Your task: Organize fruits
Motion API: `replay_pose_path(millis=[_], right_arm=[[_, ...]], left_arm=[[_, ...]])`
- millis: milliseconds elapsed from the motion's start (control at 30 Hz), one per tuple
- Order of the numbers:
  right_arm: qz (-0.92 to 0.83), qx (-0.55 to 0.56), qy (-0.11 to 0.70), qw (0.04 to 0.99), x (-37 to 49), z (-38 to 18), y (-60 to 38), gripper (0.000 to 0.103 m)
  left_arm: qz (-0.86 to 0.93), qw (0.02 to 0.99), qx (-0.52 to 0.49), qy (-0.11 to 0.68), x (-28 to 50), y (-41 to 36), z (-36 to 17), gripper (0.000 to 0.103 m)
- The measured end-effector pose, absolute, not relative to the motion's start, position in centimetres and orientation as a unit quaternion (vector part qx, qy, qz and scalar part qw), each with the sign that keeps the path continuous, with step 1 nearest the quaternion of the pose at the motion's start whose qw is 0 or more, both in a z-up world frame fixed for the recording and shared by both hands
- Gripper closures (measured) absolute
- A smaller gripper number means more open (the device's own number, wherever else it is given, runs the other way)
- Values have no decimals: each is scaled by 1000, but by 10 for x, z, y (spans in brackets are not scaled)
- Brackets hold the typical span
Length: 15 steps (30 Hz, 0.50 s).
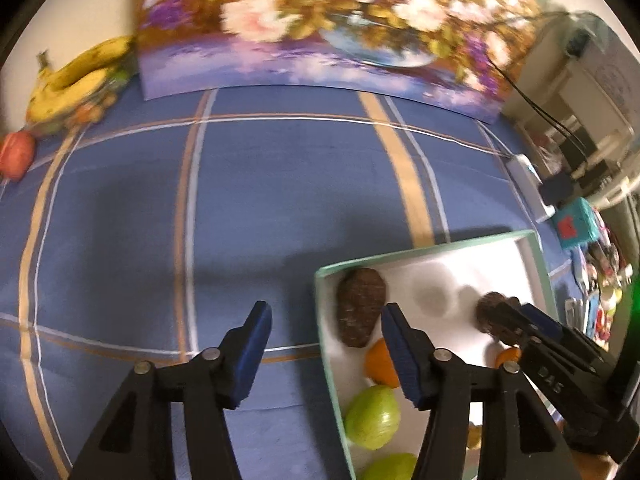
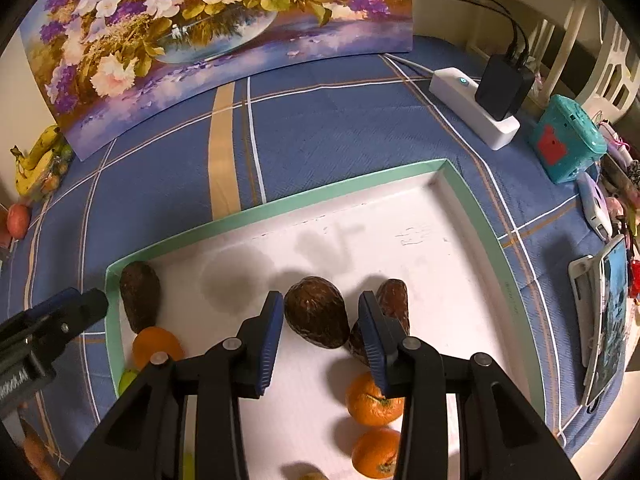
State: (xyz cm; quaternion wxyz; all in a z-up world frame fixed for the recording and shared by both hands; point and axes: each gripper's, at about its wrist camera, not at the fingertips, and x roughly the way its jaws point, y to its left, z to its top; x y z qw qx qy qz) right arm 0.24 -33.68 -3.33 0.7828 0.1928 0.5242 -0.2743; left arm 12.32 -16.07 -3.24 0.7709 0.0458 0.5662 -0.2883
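Shallow white box with a mint-green rim (image 2: 276, 203) is set on a blue plaid cloth covering the tabletop (image 2: 320, 128), towards its near right part. Fruit is sorted inside it.

Left tool (image 1: 324, 344): jaws stand about half open, nothing between the pads. It is poised over the box's left wall, one finger outside over the cloth, the other over the box interior. An avocado (image 1: 360, 306) lies just ahead in the box's far-left corner, apart from the pads. An orange (image 1: 380, 364) and two green fruits, probably limes or small apples (image 1: 372, 416), are lined along the same wall.

Right tool (image 2: 320, 332): jaws are narrowed around a second avocado (image 2: 316, 312) in the middle of the box. The pads flank its near end; whether they press on it cannot be told. A third avocado (image 2: 394, 300) lies just beside it on the right. Two tangerines (image 2: 374, 400) sit nearer.

Outside the box, at the far-left edge of the tabletop: bananas (image 1: 76, 80) and a reddish fruit (image 1: 16, 154). A floral painting (image 2: 200, 40) is propped along the far edge.

Handling judgement: avocados appear dark and ripe, so likely soft, bruisable, moderately heavy; pebbled skin should give grip. Best taken across the widest part of the body, with light pressure. Tangerines: light, yielding, taken across the middle.
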Motion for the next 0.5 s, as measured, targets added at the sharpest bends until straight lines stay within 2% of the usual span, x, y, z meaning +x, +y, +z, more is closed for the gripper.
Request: replay_pose_path(millis=[67,167,233,367,400,500], right_arm=[[-275,191,524,784,2,-31,-335,63],[-273,188,524,785,1,-29,-332,59],[-271,182,525,786,1,-27,-328,48],[-267,173,528,787,1,-26,-321,48],[-267,172,528,788,0,-26,-319,45],[-269,176,522,790,-2,-27,-316,24]], left_arm=[[-260,776,33,574,130,-148,-36,18],[-230,791,25,566,138,-129,-39,2],[-219,799,29,559,140,-119,-39,0],[-202,811,19,549,144,-98,-38,0],[-198,813,14,547,145,-94,-37,0],[-171,821,15,545,148,-76,-38,0]])
